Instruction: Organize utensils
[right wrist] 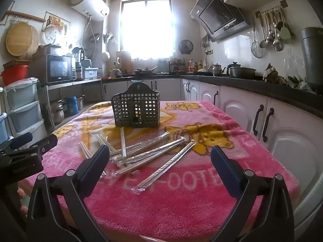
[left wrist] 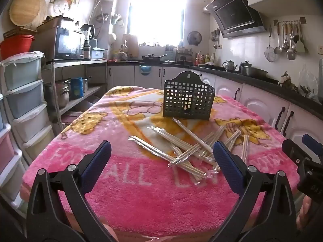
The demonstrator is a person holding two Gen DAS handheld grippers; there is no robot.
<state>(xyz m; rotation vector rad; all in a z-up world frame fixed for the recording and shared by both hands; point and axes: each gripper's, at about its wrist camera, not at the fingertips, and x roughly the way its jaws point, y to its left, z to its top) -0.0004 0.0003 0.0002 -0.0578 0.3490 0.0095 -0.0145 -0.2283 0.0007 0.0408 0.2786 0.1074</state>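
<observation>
The left gripper hangs with its blue-padded fingers spread wide and nothing between them, held low over the near part of the pink blanket, short of the black holder. The right gripper is likewise splayed and empty, also on the near side of the holder, and each gripper shows at the edge of the other's view, so the two sit side by side.

Between the grippers and the holder lies the work: a loose, crisscrossed heap of wrapped chopsticks, each pair sealed in a clear sleeve. The far ends of some reach almost to the holder's foot; one pair lies apart on the near right side of the heap.

These look light and stiff, but the film is probably slick and the sticks are thin, so a pinch across the middle of a single pair, where it rides above its neighbours, seems safest. Grabbing at a crinkled sleeve end would likely slip. The plush blanket gives underneath, which should let a finger get under a stick.

The holder stands upright, its perforated walls showing no sticks inside as far as I can tell.
</observation>
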